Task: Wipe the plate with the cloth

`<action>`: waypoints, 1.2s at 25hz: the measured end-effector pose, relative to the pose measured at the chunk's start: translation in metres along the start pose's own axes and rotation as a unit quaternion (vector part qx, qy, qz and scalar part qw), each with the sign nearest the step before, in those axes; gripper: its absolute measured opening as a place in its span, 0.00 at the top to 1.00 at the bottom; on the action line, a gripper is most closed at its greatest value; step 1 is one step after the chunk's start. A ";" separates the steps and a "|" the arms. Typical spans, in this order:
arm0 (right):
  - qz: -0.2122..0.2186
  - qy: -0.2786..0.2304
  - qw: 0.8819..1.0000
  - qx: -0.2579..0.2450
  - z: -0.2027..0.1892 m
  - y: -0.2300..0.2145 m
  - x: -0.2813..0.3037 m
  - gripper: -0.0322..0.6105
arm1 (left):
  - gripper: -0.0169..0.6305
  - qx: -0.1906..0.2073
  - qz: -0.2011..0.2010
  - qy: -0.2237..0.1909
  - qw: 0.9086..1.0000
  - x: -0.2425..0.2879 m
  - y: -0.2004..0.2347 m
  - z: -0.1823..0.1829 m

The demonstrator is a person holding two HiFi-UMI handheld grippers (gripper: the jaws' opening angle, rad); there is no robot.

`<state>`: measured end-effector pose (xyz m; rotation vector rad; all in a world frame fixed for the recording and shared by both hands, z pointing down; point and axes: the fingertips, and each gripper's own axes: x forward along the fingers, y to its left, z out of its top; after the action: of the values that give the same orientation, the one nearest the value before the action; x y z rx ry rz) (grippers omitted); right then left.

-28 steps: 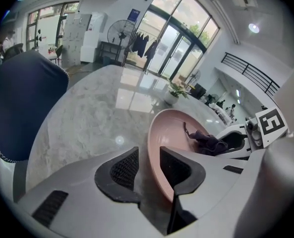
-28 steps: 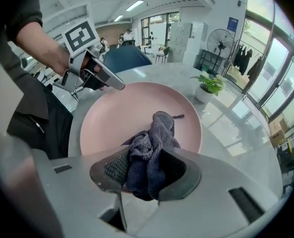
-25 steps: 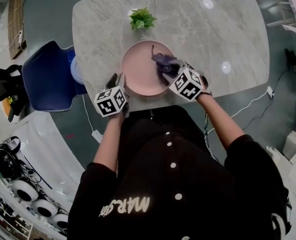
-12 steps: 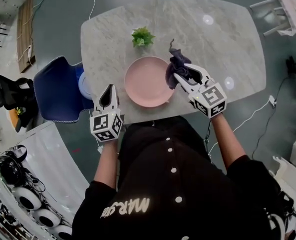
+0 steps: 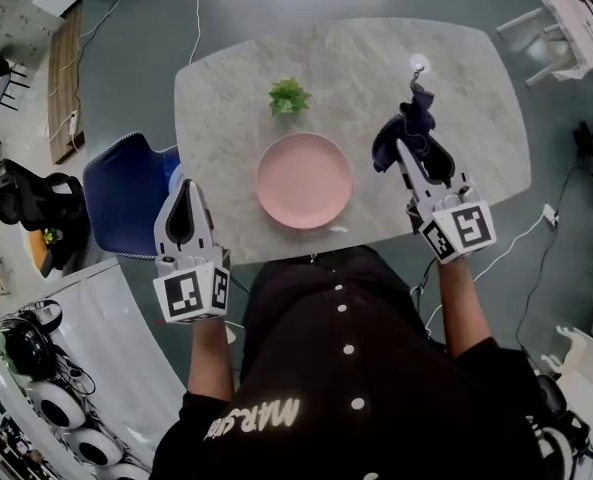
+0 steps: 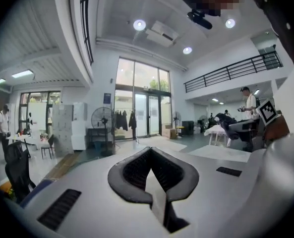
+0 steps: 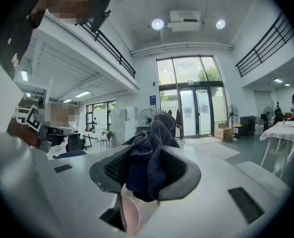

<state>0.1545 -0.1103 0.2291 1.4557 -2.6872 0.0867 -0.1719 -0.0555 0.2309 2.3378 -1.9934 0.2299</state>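
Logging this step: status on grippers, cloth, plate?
Left gripper shut, empty. Right gripper shut on cloth, right of plate. Plate bare on table. Potted plant beyond it, not in the way.

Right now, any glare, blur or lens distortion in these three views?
Head view: fisheye bends the table edges, and ceiling lights glare as white spots on the marble. Left gripper view: dark round vignette, bright glass doors, left claw sharp. Right gripper view: same vignette; the cloth looks sharp.
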 end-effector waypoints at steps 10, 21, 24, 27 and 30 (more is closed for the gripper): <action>-0.078 -0.096 0.992 -0.014 0.077 -0.019 -0.035 0.73 | 0.95 0.005 -0.002 -0.085 0.996 -0.024 0.015 0.088; -0.121 -0.164 0.978 -0.037 0.133 -0.024 -0.077 0.73 | 0.95 0.031 0.047 -0.130 0.990 -0.046 0.029 0.119; -0.121 -0.168 0.977 -0.044 0.138 -0.025 -0.082 0.73 | 0.95 0.025 0.050 -0.133 0.990 -0.048 0.027 0.121; -0.120 -0.168 0.977 -0.043 0.136 -0.023 -0.082 0.73 | 0.95 0.027 0.050 -0.130 0.990 -0.050 0.027 0.118; -0.118 -0.163 0.979 -0.045 0.133 -0.022 -0.080 0.73 | 0.95 0.027 0.051 -0.128 0.990 -0.049 0.027 0.116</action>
<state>0.2098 -0.0676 0.0894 1.8900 -2.6812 -0.3126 -0.1972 -0.0288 0.1073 2.4059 -2.2513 -0.0135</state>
